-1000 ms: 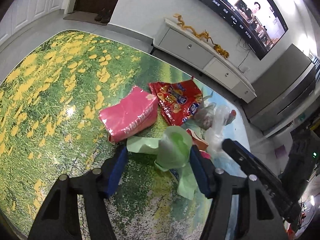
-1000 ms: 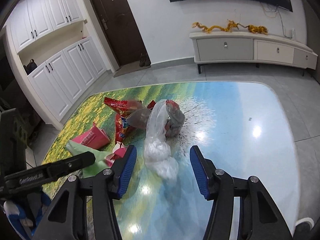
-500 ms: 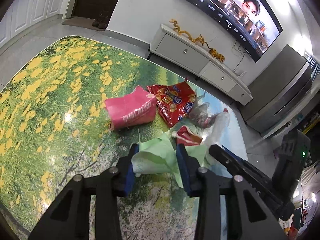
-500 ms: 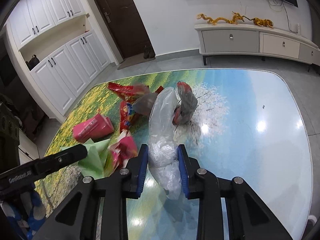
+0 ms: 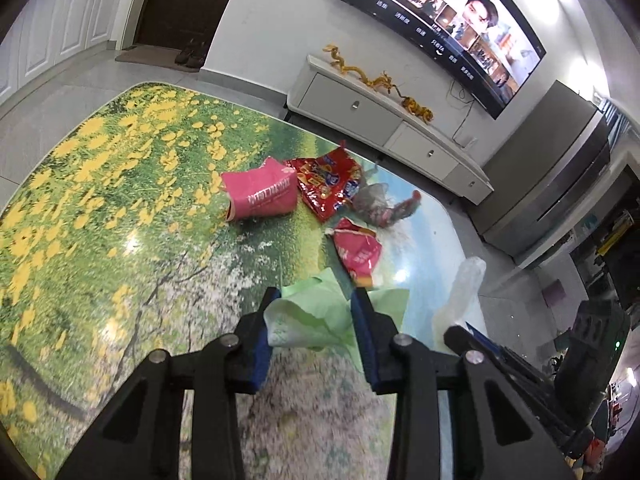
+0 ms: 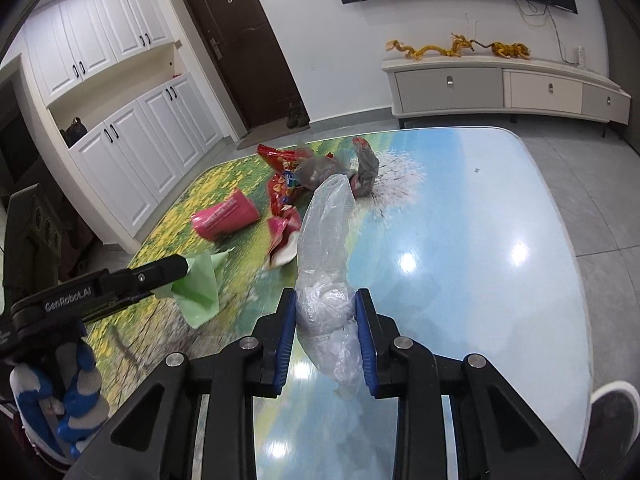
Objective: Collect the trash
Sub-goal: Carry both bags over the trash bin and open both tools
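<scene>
My left gripper (image 5: pixel 314 312) is shut on a light green plastic bag (image 5: pixel 316 320) and holds it above the table; the bag also shows in the right wrist view (image 6: pixel 200 288). My right gripper (image 6: pixel 326 312) is shut on a clear plastic bag (image 6: pixel 326 240), lifted off the table; the bag also shows in the left wrist view (image 5: pixel 460 296). On the table lie a pink packet (image 5: pixel 260 196), a red snack wrapper (image 5: pixel 328 182), a small red wrapper (image 5: pixel 358 250) and a grey crumpled wrapper (image 5: pixel 378 204).
The table (image 6: pixel 460 280) has a glossy landscape print, with yellow flowers on its left half. A white TV cabinet (image 6: pixel 504 88) stands beyond it under a wall TV. White cupboards (image 6: pixel 132 136) and a dark door (image 6: pixel 240 48) are at the far left.
Both grippers closed on their bags, the left on the green one and the right on the clear one, then lifted and pulled them back from the pile of wrappers.
</scene>
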`<state>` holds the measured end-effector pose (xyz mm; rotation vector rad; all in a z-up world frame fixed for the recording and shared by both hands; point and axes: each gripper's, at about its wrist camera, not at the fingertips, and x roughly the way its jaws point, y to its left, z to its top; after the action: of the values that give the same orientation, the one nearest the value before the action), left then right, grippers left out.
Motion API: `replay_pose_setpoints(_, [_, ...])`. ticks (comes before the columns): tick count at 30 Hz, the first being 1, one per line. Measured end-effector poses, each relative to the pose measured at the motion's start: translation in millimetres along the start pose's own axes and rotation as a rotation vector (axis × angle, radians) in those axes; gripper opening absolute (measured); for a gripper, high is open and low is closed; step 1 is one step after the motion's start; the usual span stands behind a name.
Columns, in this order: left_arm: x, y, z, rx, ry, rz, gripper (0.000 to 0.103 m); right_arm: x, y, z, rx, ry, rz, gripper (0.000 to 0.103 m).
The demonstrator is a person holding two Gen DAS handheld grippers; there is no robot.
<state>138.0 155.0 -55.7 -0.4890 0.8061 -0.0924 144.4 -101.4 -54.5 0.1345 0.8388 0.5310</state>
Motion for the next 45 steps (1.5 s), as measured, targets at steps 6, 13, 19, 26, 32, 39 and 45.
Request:
replay_pose_setpoints(6, [-28.0,-11.5,-6.5,0.019,-0.031,-0.023,0.034,-42.7,-1.1,-20.9,0.007,-0.043,-0.020,0.029])
replay_pose_setpoints(13, [-54.4,-46.3,-10.1,0.071,-0.060,-0.083,0.034,-94.5,-16.1,-39.2,0.035,-0.114,-0.061,0.029])
replay_pose_setpoints(19, [-63.5,-92.7,-11.3,0.134,-0.049,-0.179,0.034,-134.4,-37.9,-53.0,0.080,-0.175,-0.107,0.029])
replay_pose_setpoints(26, [-43.3,-177.4,-25.7,0.266,0.040,-0.319,0.034,-179.6,-85.6,-73.8,0.171,-0.239,-0.197,0.029])
replay_pose_setpoints(32, [6.5,-263.3,-63.5,0.419,0.174,-0.389,0.034,-208.0,-142.8,-98.6,0.276,-0.263,-0.305,0.029])
replay_pose_setpoints(39, [90.8,-344.2,-127.8,0.564,0.370,-0.386,0.034,-206.3,-218.1,-137.6,0.434,-0.203,-0.412,0.029])
replay_pose_setpoints(45, [145.8,-382.6,-170.5,0.636,0.467,-0.358,0.037,-181.0,-273.4,-172.1,0.565,-0.119,-0.455,0.031])
